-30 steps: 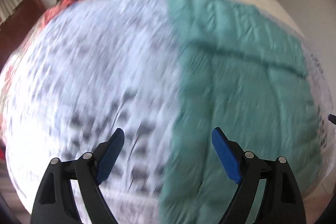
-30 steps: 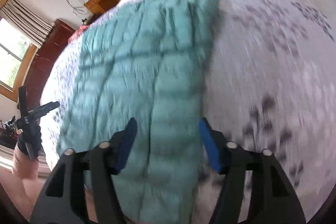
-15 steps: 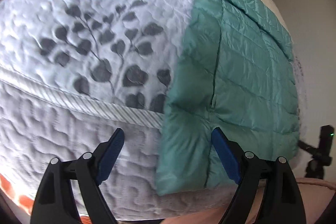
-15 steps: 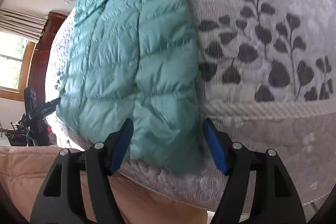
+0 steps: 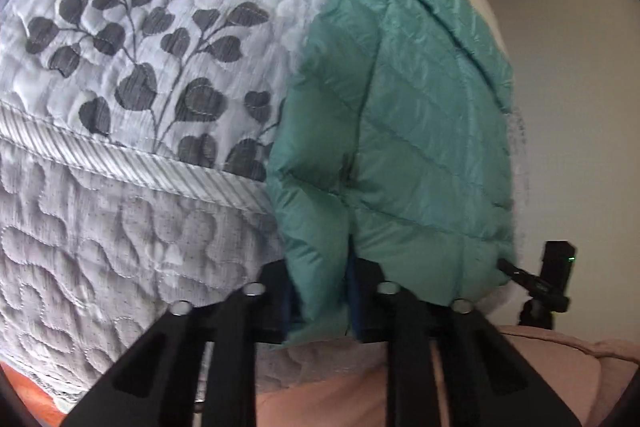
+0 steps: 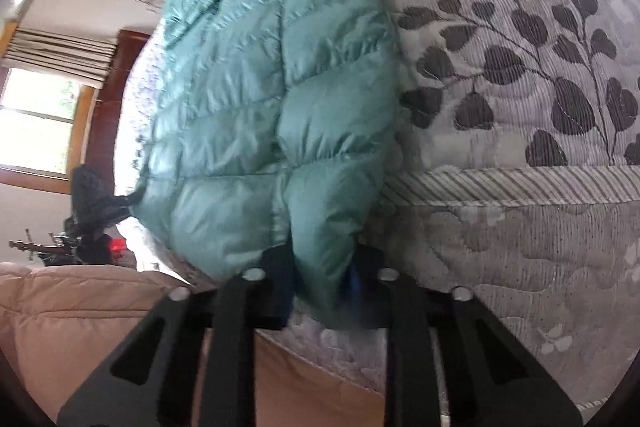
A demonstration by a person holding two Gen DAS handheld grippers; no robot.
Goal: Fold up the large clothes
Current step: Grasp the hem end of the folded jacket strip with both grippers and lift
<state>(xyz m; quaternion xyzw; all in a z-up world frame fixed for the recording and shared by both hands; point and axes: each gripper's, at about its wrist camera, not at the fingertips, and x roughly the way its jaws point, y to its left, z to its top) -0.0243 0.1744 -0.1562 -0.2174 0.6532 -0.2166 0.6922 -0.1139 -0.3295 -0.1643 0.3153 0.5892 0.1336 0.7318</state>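
- Left gripper (image 5: 320, 301): jaws have just been closing and now pinch the near left corner of the jacket (image 5: 404, 115), with padded fabric bunched between the blue pads. Risk: only a thin fold of slippery shell may be caught, so a quick lift could pull it free.
- Right gripper (image 6: 322, 293): jaws have just been closing and now clamp the near right corner of the jacket (image 6: 272, 99). Risk: as above; if one corner lets go while the other holds, the hem swings and the fold goes crooked.
- Person: a pink garment (image 6: 80, 311) shows just beneath both grippers. Risk: the hem could drag against it as the corners rise.
- Jacket, near hem: overhangs the mattress (image 5: 120, 235) edge. Risk: the puffy filling traps air, so a folded half may spring back open unless pressed flat.
- Jacket, body: lies flat on top of the mattress, running away from the grippers, with a seam or zip line down the left side. Risk: uneven lifting by the two hands would skew the fold line; the smooth shell may also slide on the quilted cover, shifting the whole piece instead of folding it.
- Jacket, far end: out of clear view in both cameras. Risk: alignment of hem to collar cannot be judged from here.
- Tripod (image 5: 548, 287): stands beside the bed. Risk: a wide swing could knock it.
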